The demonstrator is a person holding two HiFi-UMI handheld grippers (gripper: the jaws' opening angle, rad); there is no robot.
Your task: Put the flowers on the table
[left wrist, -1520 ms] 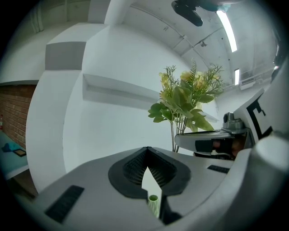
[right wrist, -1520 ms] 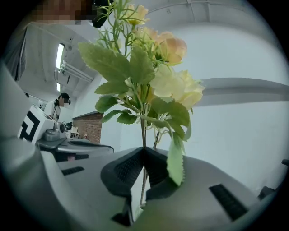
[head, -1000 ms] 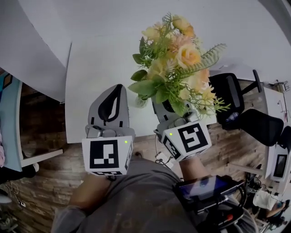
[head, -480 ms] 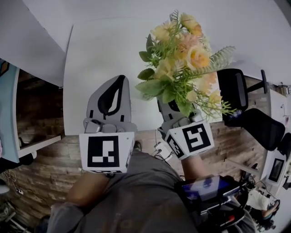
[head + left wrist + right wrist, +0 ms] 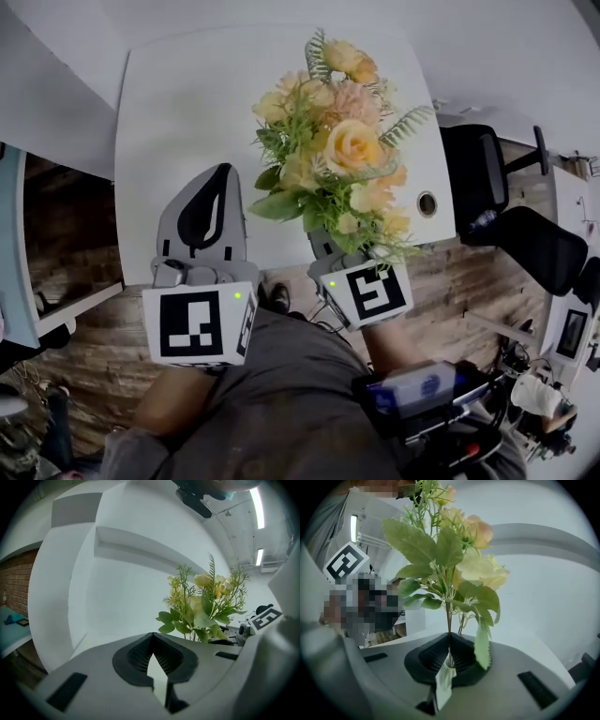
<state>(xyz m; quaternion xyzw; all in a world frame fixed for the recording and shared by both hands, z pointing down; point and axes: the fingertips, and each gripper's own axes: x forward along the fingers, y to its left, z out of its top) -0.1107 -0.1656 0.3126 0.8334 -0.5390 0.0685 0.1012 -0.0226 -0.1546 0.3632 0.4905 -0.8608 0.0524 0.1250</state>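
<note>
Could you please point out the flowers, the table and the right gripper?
flowers [image 5: 342,150], head view, on the peach rose mid-bunch.
table [image 5: 187,103], head view, on its bare white top.
right gripper [image 5: 450,644], right gripper view, between its jaws, shut on the stems.

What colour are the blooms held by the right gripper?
The flowers are pale yellow and peach; clearest in the head view.

Flowers [image 5: 337,141] are drifting left and moving farther in over the white counter [image 5: 178,103]. The right gripper [image 5: 449,654] is carrying them along, and the left gripper [image 5: 220,173] is sliding left too.
</note>
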